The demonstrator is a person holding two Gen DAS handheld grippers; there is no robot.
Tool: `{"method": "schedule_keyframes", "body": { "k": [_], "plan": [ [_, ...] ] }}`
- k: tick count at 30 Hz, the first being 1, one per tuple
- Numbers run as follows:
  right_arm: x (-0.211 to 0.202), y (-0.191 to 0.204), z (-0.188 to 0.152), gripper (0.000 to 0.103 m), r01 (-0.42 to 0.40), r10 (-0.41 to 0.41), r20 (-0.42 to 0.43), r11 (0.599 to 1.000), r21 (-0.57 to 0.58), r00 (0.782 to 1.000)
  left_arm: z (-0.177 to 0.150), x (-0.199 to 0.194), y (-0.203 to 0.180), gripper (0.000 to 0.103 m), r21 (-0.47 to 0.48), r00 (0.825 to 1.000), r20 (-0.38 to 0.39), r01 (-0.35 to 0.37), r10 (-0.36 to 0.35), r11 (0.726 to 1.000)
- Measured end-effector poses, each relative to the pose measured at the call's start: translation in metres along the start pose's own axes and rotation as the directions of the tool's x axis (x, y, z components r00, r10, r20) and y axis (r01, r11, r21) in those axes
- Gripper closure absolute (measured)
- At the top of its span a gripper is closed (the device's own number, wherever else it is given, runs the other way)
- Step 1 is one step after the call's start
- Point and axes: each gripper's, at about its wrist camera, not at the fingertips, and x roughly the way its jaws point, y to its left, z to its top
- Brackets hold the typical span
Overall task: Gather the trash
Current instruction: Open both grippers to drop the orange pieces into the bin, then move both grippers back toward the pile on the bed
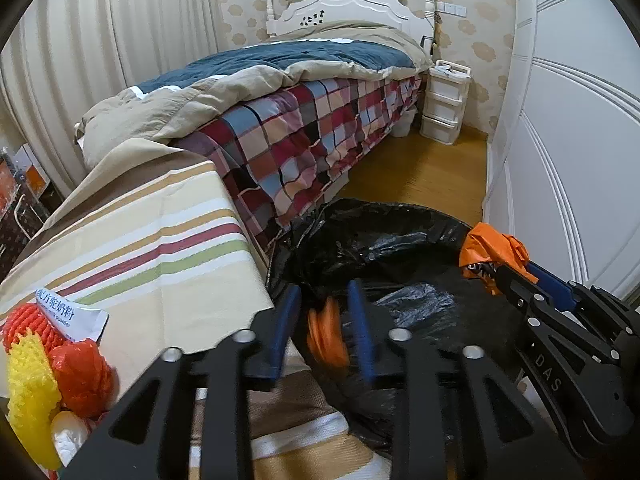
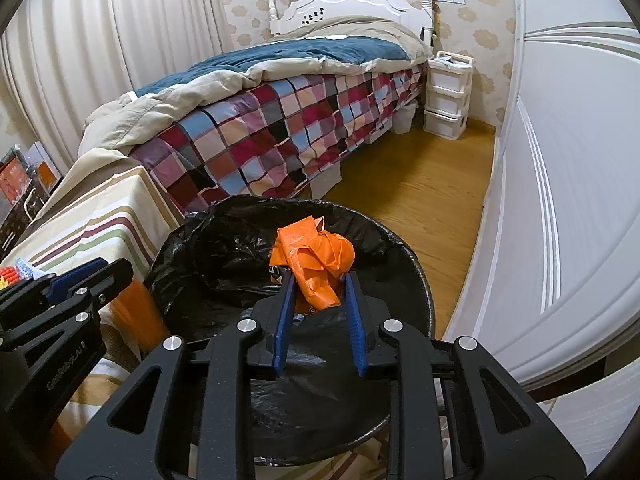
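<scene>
A bin lined with a black bag (image 2: 224, 248) stands beside the striped table; it also shows in the left wrist view (image 1: 380, 236). My right gripper (image 2: 318, 272) is shut on a crumpled orange plastic bag (image 2: 316, 256) and holds it over the bin's opening; it also shows in the left wrist view (image 1: 496, 268). My left gripper (image 1: 324, 292) is open at the bin's left rim, and a blurred orange piece (image 1: 326, 334) is between its fingers, apparently loose. More trash lies on the table: a red bag (image 1: 80, 372), a yellow spiky piece (image 1: 28, 384), a white sachet (image 1: 72, 316).
A table with a striped cloth (image 1: 160, 240) is on the left. A bed with a checked cover (image 2: 280, 128) stands behind. A white wardrobe (image 2: 568, 160) lines the right side. A white drawer unit (image 2: 446, 92) stands at the far wall. Wood floor (image 2: 420, 184) lies between.
</scene>
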Motion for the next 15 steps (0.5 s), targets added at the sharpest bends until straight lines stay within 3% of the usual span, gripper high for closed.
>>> {"method": "schedule_keyframes", "body": {
  "k": [1, 4, 6, 15],
  "plan": [
    [0.0, 0.0, 0.0, 0.078, 0.001, -0.001, 0.001, 1.0, 0.0, 1.0, 0.0, -0.001, 0.0, 0.054, -0.003, 1.0, 0.007, -0.004, 0.004, 1.0],
    [-0.001, 0.001, 0.0, 0.063, 0.008, -0.008, 0.008, 1.0, 0.0, 1.0, 0.002, -0.004, 0.001, 0.039, -0.008, 1.0, 0.026, -0.009, 0.01, 1.0],
    [-0.004, 0.001, 0.0, 0.061, 0.021, -0.021, 0.021, 1.0, -0.001, 1.0, 0.002, -0.006, 0.001, 0.032, -0.009, 0.999, 0.032, -0.016, 0.016, 1.0],
    [-0.015, 0.0, -0.001, 0.045, 0.049, -0.049, 0.037, 0.999, 0.002, 0.998, -0.001, -0.02, 0.011, 0.026, -0.041, 0.999, 0.033, -0.035, 0.036, 0.999]
  ]
}}
